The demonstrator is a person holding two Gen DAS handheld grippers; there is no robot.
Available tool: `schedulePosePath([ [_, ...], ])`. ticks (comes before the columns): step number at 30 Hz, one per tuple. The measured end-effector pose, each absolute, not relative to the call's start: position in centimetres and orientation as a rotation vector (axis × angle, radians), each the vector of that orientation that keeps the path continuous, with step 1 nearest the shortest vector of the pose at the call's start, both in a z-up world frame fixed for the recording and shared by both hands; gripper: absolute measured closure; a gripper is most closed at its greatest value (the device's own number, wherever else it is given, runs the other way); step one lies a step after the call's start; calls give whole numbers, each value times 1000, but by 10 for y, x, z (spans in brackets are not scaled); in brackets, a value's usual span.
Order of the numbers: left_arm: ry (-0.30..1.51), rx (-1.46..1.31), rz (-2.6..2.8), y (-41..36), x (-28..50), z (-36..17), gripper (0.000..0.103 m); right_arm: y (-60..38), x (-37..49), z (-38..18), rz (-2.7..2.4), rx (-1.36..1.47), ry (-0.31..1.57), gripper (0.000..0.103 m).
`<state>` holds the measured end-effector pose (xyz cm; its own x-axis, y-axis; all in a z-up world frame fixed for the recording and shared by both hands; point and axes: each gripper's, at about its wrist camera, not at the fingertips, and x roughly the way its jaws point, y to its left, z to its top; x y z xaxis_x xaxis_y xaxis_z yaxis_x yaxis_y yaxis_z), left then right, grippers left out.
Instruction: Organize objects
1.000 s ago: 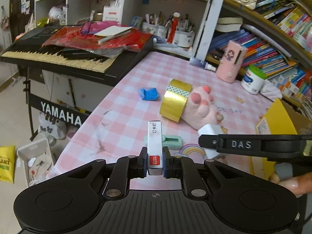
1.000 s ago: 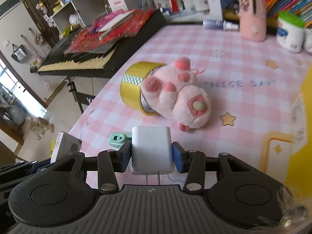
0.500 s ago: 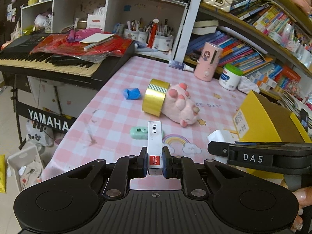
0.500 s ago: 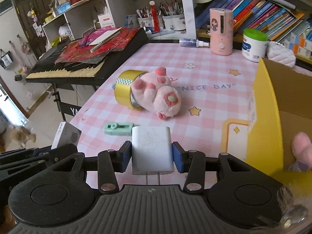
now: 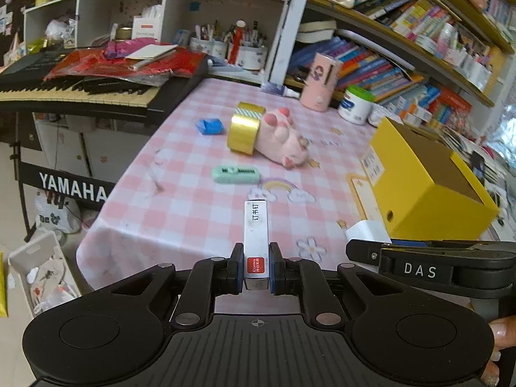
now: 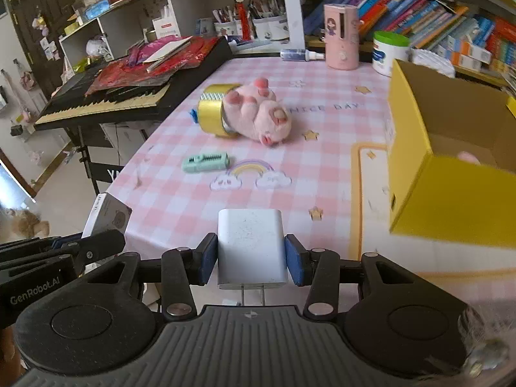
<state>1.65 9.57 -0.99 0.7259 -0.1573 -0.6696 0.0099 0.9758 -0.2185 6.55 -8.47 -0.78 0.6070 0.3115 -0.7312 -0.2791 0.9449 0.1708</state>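
Note:
My left gripper (image 5: 255, 266) is shut on a narrow white staple box (image 5: 255, 238) with a red label, held over the near edge of the pink checked table (image 5: 200, 213). My right gripper (image 6: 251, 259) is shut on a white charger plug (image 6: 251, 245), prongs pointing back at me. An open yellow box (image 6: 445, 193) stands at the right, a pink item partly visible inside. On the table lie a gold tape roll (image 5: 244, 128), a pink plush paw (image 5: 282, 142), a mint green tool (image 5: 235, 174) and a blue wad (image 5: 209, 126).
A keyboard (image 5: 80, 92) piled with red bags flanks the table's left side. Shelves of books, pen cups, a pink dispenser (image 5: 319, 87) and a white jar (image 5: 356, 104) line the far edge. A white bin (image 5: 42, 267) stands on the floor at left.
Both grippers pulled back toward the near table edge with their loads still gripped; the table items look farther away and the yellow box has come into full view at the right.

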Motion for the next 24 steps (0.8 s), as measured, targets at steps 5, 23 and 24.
schedulePosePath([
  [5, 771, -187, -147, 91, 1, -13, 90, -91, 37, -12, 294, 70, 861, 61],
  [23, 800, -90, -416, 33, -20, -18, 90, -151, -40, -22, 35, 198, 871, 61],
  [24, 800, -85, -429, 28, -19, -18, 90, -155, -42, -21, 23, 201, 869, 61],
])
